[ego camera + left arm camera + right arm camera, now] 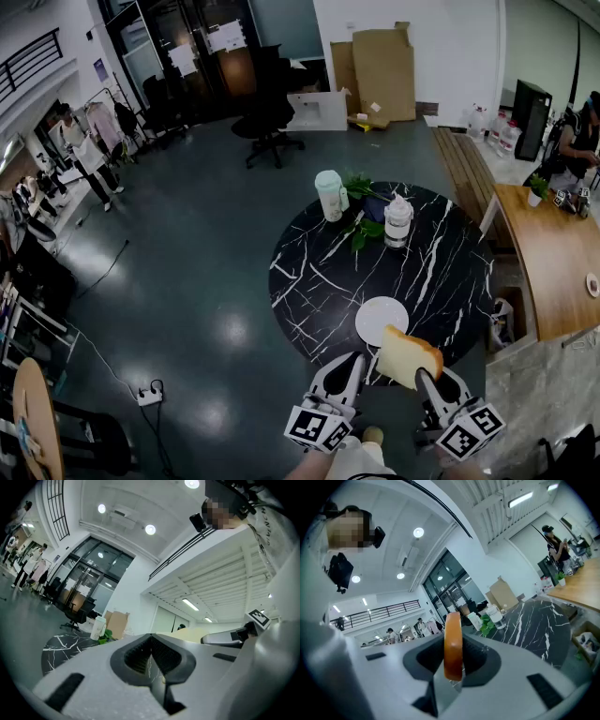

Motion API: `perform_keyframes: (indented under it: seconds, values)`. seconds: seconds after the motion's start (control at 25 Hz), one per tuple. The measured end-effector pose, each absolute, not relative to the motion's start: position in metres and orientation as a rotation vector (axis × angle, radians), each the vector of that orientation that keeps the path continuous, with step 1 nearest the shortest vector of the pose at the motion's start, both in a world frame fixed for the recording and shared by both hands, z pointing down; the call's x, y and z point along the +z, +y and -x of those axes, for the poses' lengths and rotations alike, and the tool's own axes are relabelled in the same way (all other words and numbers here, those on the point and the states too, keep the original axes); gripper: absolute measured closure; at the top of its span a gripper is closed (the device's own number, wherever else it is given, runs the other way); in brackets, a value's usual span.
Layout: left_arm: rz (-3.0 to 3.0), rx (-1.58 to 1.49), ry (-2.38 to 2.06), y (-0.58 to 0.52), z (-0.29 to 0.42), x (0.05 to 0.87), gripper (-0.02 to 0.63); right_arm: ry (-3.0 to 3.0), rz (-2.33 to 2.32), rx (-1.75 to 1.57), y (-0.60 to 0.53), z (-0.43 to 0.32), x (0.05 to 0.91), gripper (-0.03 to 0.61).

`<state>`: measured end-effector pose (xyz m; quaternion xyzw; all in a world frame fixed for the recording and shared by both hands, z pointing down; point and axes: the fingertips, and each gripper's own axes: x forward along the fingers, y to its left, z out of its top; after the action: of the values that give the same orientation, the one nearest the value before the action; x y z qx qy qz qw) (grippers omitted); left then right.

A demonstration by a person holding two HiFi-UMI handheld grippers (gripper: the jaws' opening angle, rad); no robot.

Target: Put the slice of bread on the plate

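A thick slice of bread (409, 356) with a brown crust stands on edge between the jaws of my right gripper (424, 378), which is shut on it. The slice hangs over the near rim of the round black marble table (309, 281), just below and to the right of the white plate (382, 320), which has nothing on it. In the right gripper view the bread (453, 641) shows edge-on, pinched between the dark pads of the right gripper (453, 660). My left gripper (353, 367) hovers beside it at the table's near edge; its jaws meet, with nothing in the left gripper (151, 656).
At the table's far side stand a pale lidded cup (329, 195), a clear jar (397, 220) and green leaves (362, 232). A wooden desk (553, 267) and a slatted bench (463, 164) lie to the right. An office chair (269, 117) stands beyond.
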<state>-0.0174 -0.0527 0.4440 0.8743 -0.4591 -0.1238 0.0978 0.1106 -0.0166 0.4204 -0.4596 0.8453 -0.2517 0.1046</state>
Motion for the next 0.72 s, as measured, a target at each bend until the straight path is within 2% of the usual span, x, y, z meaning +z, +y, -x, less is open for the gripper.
perform_keyframes:
  seconds: [0.72]
  values:
    - [-2.498,-0.331,-1.397,-0.167,0.024,0.531,0.607,2.338,1.439,-1.083,-0.148,-0.091,0.540,0.491]
